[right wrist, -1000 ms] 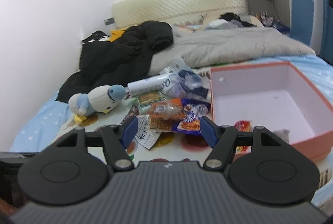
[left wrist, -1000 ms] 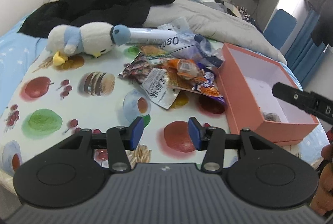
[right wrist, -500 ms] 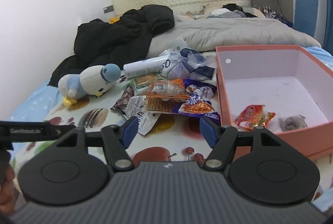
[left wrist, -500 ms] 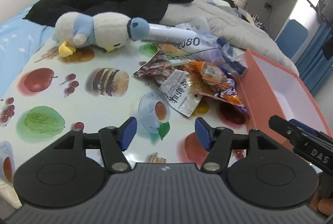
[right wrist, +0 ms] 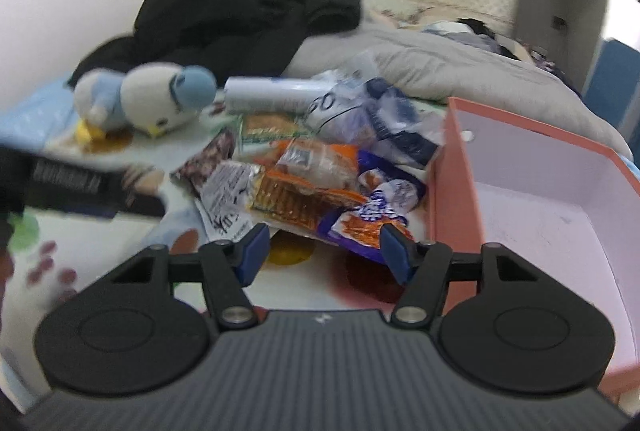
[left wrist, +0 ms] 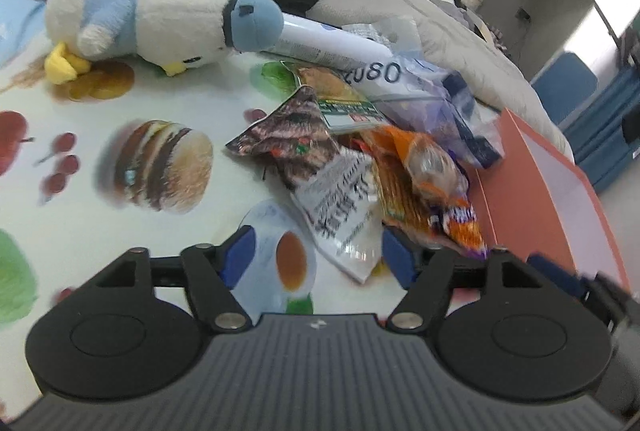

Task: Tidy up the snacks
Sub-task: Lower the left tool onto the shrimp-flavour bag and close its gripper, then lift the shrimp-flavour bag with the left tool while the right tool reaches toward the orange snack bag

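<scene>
Most of the sorting is still to do: the snack pile [right wrist: 320,175] lies loose on the printed cloth [left wrist: 80,231], just ahead of both grippers, while the orange box [right wrist: 452,199] stands just right of the pile. Its floor, as far as the right wrist view shows it now, looks bare, though the near part is hidden behind the gripper body, so anything already dropped in may simply be out of sight. The left gripper [left wrist: 316,259] has its jaws spread wide and has just been opening further; the corner of the white packet [left wrist: 344,215] pokes into the gap, but neither pad presses on it. The right gripper [right wrist: 324,257] is open too, having just narrowed a little, with the edge of the purple-orange wrapper [right wrist: 352,227] just ahead of its gap and nothing gripped. Compared with a second ago, both grippers have dropped lower and pushed in toward the pile, which now fills far more of each view; the plush bird [left wrist: 152,23] looms larger ahead-left of the left gripper, and both views are blurred.
</scene>
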### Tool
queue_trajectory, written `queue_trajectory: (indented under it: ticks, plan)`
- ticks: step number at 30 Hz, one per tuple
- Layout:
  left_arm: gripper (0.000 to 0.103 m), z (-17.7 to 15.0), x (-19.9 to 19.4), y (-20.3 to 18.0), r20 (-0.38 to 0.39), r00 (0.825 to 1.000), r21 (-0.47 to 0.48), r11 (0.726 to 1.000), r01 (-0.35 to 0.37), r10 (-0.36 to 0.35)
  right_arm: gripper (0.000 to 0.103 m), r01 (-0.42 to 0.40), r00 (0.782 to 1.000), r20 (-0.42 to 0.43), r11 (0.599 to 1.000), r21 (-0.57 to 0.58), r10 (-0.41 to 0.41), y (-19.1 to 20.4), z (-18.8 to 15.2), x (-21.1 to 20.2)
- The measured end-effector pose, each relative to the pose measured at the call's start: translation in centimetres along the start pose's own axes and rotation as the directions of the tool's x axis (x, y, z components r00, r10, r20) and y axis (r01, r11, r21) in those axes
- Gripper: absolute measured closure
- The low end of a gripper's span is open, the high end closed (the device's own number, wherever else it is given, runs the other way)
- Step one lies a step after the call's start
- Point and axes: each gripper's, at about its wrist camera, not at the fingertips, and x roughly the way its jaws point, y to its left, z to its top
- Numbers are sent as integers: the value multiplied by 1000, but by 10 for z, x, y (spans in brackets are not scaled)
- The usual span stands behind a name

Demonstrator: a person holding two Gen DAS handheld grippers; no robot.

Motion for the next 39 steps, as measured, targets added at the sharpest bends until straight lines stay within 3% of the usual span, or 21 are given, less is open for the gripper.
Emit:
queue_trajectory:
  ticks: [3,6,13,17,18,19,23,26,31,39]
  plan:
    - [20,15,20,4,-15,999,-68,997,38,-39,43,2,1000,-2,995,-103,-2,11,-1,12]
    - [14,28,41,8,-38,997,-145,988,56,-62,53,-11,1000,-4,980,-198,11,21,-1,24]
    - [14,44,73,13,-63,994,-293,954,68,-90,70,-54,999,-10,944,-325,53,30,0,44]
    - [14,48,83,12,-62,996,-342,939,37,-61,76,-71,997,-14,933,-353,70,34,-5,48]
    - [14,48,86,11,-57,997,-352,935,34,-58,85,-76,997,-14,930,-360,75,34,-6,49]
    - [14,49,88,11,-52,997,-355,934,27,-49,93,-75,997,-15,927,-367,74,35,-7,50]
    - [16,51,95,5,-44,999,-339,940,-23,9,98,-106,994,-25,935,-338,104,31,-6,49]
    - [30,51,99,0,-56,995,-289,953,-93,80,99,-113,993,-16,937,-330,115,30,-4,44]
    - [46,53,95,1,-63,996,-267,961,-74,59,100,-116,993,-4,937,-328,121,30,-3,34]
    - [51,37,61,3,-80,996,-217,975,-54,37,100,-121,992,2,933,-340,129,39,-10,8]
